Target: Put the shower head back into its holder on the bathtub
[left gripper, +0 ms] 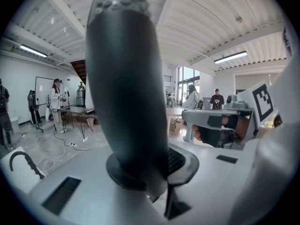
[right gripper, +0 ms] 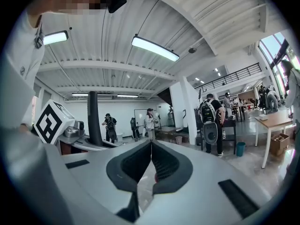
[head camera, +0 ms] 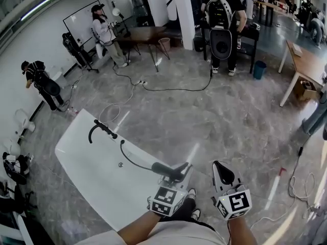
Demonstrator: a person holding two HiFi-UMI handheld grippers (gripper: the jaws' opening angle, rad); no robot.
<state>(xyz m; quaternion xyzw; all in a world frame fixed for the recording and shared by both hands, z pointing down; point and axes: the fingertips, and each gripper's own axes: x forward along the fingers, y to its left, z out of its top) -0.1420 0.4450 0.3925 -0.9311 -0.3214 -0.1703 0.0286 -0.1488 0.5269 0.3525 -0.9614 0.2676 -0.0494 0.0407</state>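
Observation:
The black shower head (head camera: 167, 171) is held over the white bathtub (head camera: 87, 157), with my left gripper (head camera: 180, 175) shut on its handle. Its black hose (head camera: 134, 161) curves back to the tub's rim. A black curved fixture (head camera: 102, 128) stands on the tub's far rim, well apart from the shower head. In the left gripper view the dark handle (left gripper: 126, 93) fills the middle, standing up between the jaws, and the fixture (left gripper: 23, 161) shows low at the left. My right gripper (head camera: 220, 173) hovers beside the left one, shut and empty (right gripper: 151, 163). From there the shower head (right gripper: 93, 118) shows at the left.
The marble floor carries cables (head camera: 173, 88) beyond the tub and a thin red-tipped rod (head camera: 276, 182) at the right. A person with a backpack (head camera: 223, 24) and two others (head camera: 104, 34) (head camera: 41, 83) stand far off. A wooden table (head camera: 306, 60) is at the right.

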